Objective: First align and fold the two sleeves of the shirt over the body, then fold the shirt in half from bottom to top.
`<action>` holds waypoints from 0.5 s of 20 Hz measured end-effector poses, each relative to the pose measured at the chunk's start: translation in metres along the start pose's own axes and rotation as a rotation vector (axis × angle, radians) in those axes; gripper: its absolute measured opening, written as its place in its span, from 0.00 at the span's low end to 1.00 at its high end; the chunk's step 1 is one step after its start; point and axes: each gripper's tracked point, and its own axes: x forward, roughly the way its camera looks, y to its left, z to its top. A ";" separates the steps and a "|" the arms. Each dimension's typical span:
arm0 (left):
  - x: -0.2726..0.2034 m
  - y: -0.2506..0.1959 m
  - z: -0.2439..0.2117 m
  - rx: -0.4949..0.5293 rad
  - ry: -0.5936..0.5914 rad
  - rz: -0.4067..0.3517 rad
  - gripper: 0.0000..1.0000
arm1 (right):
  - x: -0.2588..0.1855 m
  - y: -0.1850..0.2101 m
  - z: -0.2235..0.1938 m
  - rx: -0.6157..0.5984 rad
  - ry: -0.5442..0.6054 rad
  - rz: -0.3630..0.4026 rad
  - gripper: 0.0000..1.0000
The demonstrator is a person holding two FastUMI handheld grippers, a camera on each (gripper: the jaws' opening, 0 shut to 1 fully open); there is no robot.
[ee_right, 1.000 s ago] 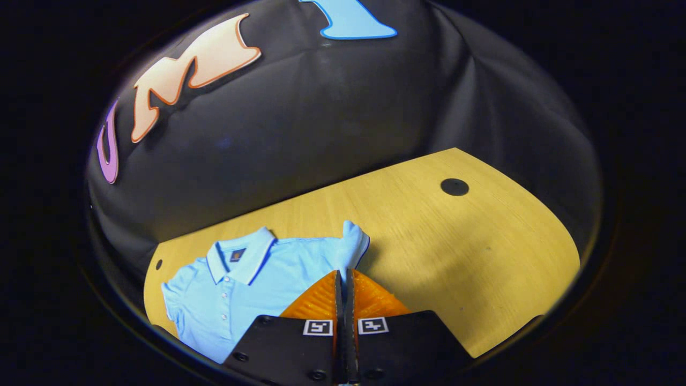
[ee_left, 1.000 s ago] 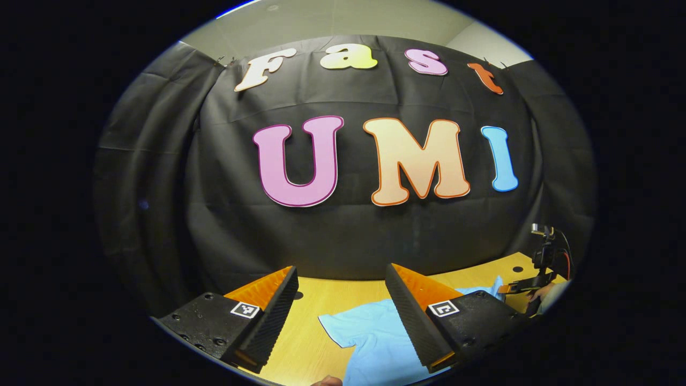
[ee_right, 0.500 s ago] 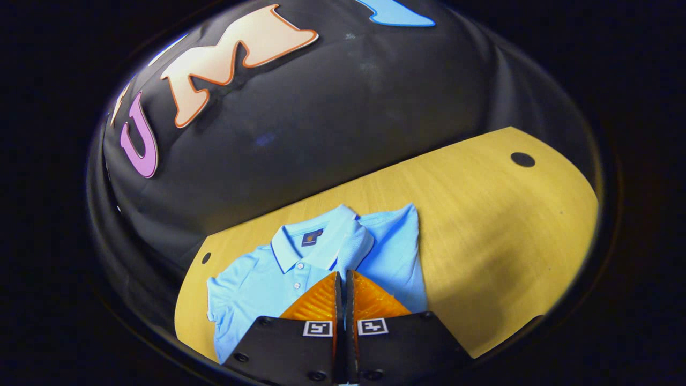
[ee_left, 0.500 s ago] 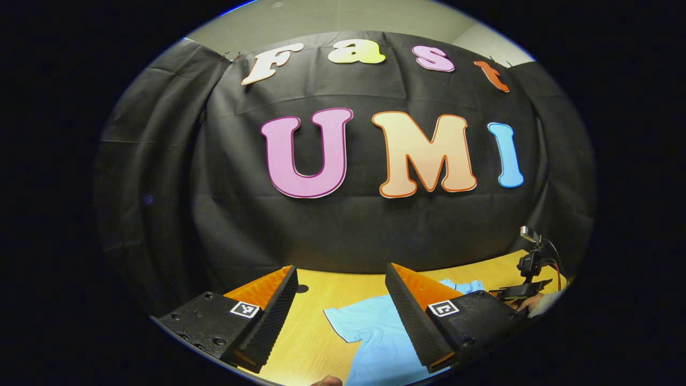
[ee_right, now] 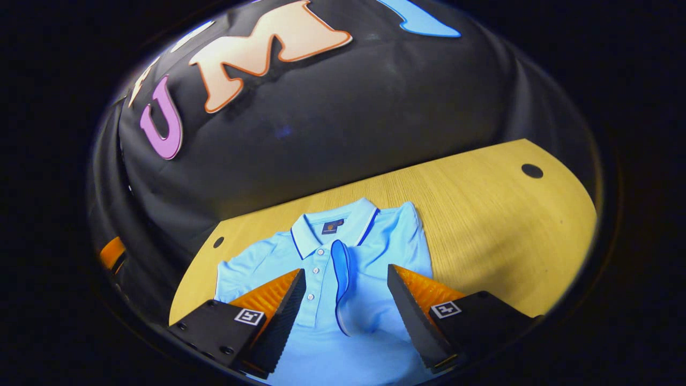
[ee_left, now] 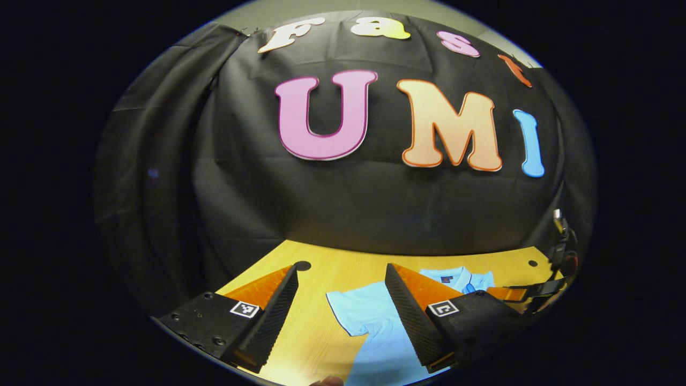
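Note:
A light blue polo shirt [ee_right: 370, 246] lies front up on the wooden table [ee_right: 482, 225], collar toward the black cloth wall. Its right sleeve [ee_right: 343, 289] is folded over the chest, edge still standing up a little. My right gripper [ee_right: 347, 313] hovers open just above that sleeve, nothing between its fingers. In the left gripper view the same shirt [ee_left: 370, 321] shows with its other sleeve [ee_left: 348, 308] spread flat on the table. My left gripper [ee_left: 343, 316] is open near that sleeve. The right gripper [ee_left: 528, 292] appears at the far right over the shirt.
The table has round dark cable holes [ee_right: 531, 171] [ee_left: 302, 265] near its back corners. The black cloth wall [ee_right: 332, 128] hangs right behind the table's far edge. Bare wood [ee_right: 498, 257] lies to the right of the shirt.
My right gripper carried the sleeve leftward over the shirt's body, then opened and let it go. The left gripper tilted downward, bringing more of the table and shirt into sight.

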 end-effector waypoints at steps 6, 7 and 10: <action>0.060 -0.006 -0.065 -0.013 0.129 -0.013 0.95 | -0.048 -0.027 -0.006 -0.030 0.001 -0.045 0.97; 0.067 -0.007 -0.075 -0.017 0.152 -0.012 0.95 | -0.054 -0.032 -0.008 -0.036 0.003 -0.054 0.97; 0.090 -0.005 -0.098 -0.042 0.198 -0.008 0.95 | -0.074 -0.042 -0.017 -0.042 0.009 -0.075 0.91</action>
